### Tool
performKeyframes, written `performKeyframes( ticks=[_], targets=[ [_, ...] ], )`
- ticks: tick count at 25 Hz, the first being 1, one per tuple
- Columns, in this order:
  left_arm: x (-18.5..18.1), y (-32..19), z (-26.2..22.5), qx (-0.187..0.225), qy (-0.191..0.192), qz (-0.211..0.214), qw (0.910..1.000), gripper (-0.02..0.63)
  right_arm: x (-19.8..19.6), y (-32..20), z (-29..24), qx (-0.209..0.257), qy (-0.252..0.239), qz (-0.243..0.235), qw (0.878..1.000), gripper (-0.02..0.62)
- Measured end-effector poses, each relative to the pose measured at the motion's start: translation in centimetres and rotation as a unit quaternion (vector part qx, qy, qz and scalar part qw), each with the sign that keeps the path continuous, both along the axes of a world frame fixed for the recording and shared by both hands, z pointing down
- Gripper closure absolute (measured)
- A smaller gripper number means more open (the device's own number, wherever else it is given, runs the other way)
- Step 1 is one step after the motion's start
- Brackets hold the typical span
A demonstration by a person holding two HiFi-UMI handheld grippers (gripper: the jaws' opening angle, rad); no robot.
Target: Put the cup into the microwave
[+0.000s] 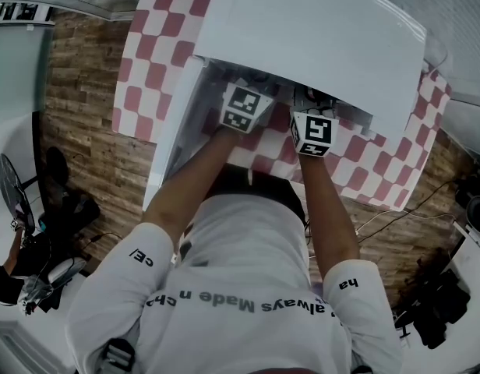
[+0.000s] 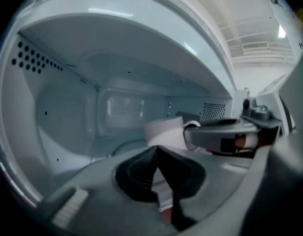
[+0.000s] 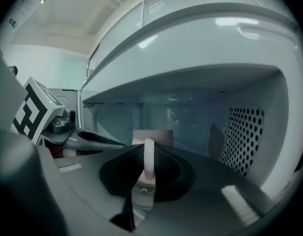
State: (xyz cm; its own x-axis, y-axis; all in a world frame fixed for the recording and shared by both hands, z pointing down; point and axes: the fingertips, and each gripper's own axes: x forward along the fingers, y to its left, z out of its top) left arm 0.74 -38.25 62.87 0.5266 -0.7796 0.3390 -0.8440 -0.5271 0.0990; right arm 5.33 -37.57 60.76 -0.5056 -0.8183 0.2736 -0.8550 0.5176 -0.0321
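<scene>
A pale cup (image 3: 151, 136) stands upright inside the open white microwave (image 1: 318, 29), and its handle (image 3: 149, 161) faces the right gripper view. My right gripper (image 3: 148, 149) is shut on that handle. In the left gripper view the cup (image 2: 164, 131) sits just past my left gripper (image 2: 156, 154), which is shut with nothing between its pads. The right gripper (image 2: 193, 134) reaches in from the right and meets the cup. From the head view only the two marker cubes show at the oven mouth, left cube (image 1: 244, 107) and right cube (image 1: 312, 133).
The microwave door (image 1: 174, 131) hangs open on the left. The oven sits on a red-and-white checked cloth (image 1: 150, 61). A perforated wall (image 3: 245, 136) bounds the cavity on the right and a dotted vent wall (image 2: 28, 58) on the left. Wood floor (image 1: 76, 107) lies around.
</scene>
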Motion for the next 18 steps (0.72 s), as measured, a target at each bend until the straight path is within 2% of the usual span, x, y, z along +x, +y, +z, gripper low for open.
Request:
performKeyframes(
  ticks=[18],
  targets=[
    [0.25, -0.18, 0.04, 0.007, -0.011, 0.000, 0.9999, 0.603, 0.05, -0.59, 0.61, 0.006, -0.006, -0.009, 1.000, 0.558]
  ],
)
